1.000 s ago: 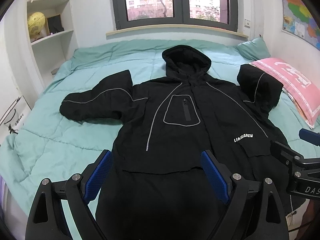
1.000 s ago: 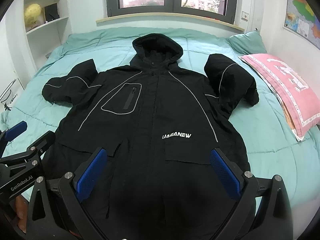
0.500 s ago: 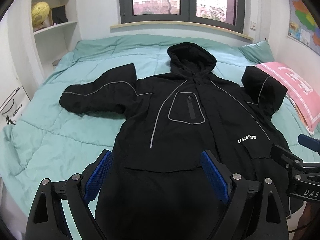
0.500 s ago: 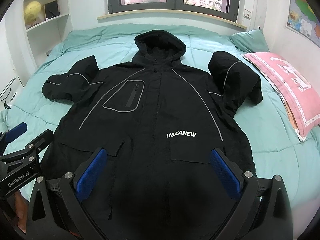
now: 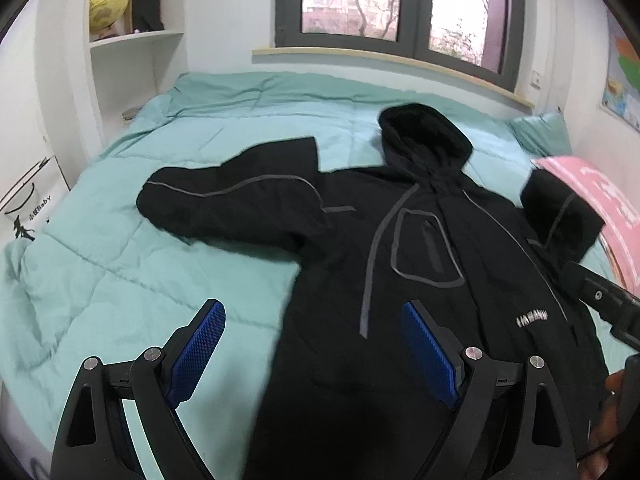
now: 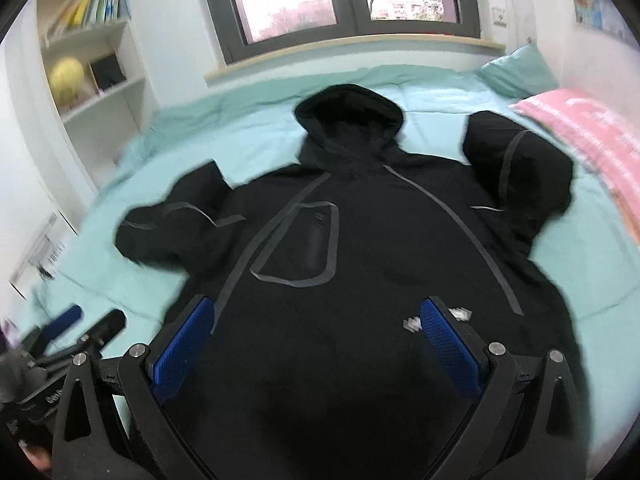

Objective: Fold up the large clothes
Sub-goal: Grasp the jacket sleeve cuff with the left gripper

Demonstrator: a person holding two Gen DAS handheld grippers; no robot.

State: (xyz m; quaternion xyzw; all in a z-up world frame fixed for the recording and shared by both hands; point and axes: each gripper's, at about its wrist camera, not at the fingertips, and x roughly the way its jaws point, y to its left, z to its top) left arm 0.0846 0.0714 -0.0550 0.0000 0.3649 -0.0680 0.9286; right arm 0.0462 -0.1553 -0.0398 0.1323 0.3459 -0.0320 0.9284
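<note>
A large black hooded jacket (image 5: 420, 264) with grey piping lies front up on the teal bed (image 5: 120, 280). Its hood points to the window, one sleeve (image 5: 232, 204) stretches left, the other sleeve (image 5: 560, 212) is bunched at the right. My left gripper (image 5: 316, 344) is open and empty, hovering over the jacket's left edge. My right gripper (image 6: 320, 344) is open and empty above the jacket's (image 6: 360, 248) lower front. The right gripper's body shows at the right edge of the left wrist view (image 5: 600, 304); the left gripper shows low left in the right wrist view (image 6: 80, 332).
A pink pillow (image 5: 600, 196) and a teal pillow (image 5: 540, 132) lie at the bed's right side. White shelves with a yellow globe (image 5: 108, 4) stand at the left wall. A window (image 5: 400, 4) is beyond the bed. A white bag (image 5: 28, 208) stands left of the bed.
Both grippers have moved forward and swung left over the jacket; the left one now looks more at the left sleeve. Both stay open. The jacket has not moved.
</note>
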